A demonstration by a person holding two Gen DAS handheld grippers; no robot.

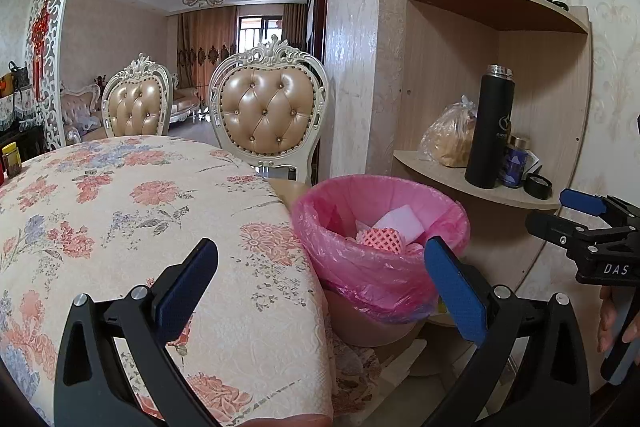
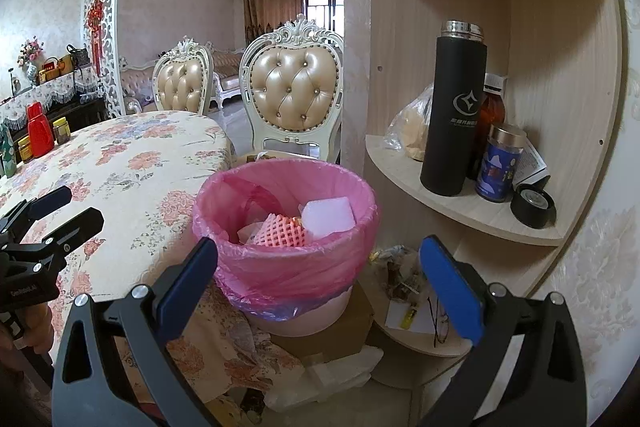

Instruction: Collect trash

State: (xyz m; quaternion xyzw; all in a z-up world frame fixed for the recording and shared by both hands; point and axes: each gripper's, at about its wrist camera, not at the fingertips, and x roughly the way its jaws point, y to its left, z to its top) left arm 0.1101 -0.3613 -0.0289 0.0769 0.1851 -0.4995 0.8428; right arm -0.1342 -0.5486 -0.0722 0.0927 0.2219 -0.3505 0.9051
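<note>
Currently both my left gripper (image 1: 320,287) and right gripper (image 2: 320,283) hang spread wide and empty before the pink-lined bin (image 2: 286,227), which stands beside the floral table (image 1: 120,207) and holds a foam net (image 2: 280,229) and white foam. Judged stage: between drops; next I must find remaining litter. Legible writing: "DAS" on one gripper body, "GenRobot.AI" on the other.

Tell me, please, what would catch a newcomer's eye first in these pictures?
The bin with its pink bag, beside the flowered table, already holds a pink foam net. On the corner shelf to its right stands a tall black flask. Both grippers, left and right, are open.
</note>
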